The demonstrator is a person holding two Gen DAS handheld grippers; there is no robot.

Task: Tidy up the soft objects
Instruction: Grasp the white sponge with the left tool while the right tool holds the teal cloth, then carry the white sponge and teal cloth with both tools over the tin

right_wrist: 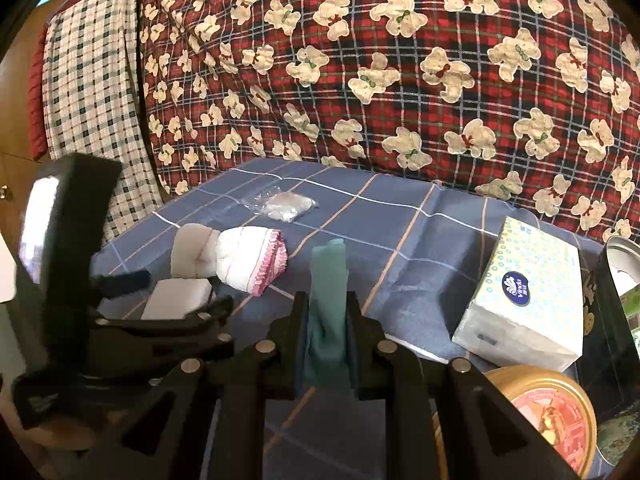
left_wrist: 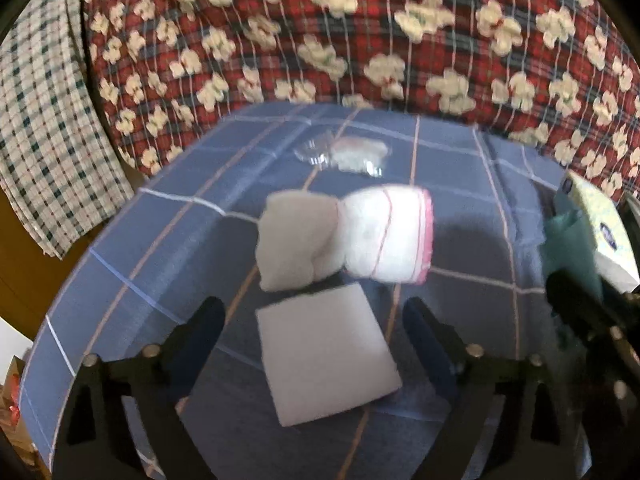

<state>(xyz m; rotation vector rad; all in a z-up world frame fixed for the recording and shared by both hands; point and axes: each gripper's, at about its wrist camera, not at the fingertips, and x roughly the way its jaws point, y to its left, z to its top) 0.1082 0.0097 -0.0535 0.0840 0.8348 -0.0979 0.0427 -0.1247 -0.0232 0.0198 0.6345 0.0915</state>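
A flat white square sponge (left_wrist: 324,352) lies on the blue checked cloth (left_wrist: 168,248), between the fingers of my left gripper (left_wrist: 314,308). The jaws stand open, with a gap on each side of the sponge. Just beyond it sit a folded white towel (left_wrist: 296,240) and a rolled white towel with a pink edge (left_wrist: 388,236), touching each other. My right gripper (right_wrist: 326,300) is shut on an upright teal cloth (right_wrist: 328,280), held above the blue cloth. The right wrist view also shows the left gripper (right_wrist: 172,292) around the sponge (right_wrist: 176,300).
A clear plastic packet (right_wrist: 286,204) lies farther back. A tissue box (right_wrist: 524,292) stands at the right, with a round gold tin (right_wrist: 548,412) in front of it. A red plaid quilt with bears (right_wrist: 400,80) rises behind, and a green-checked cloth (right_wrist: 88,80) hangs at the left.
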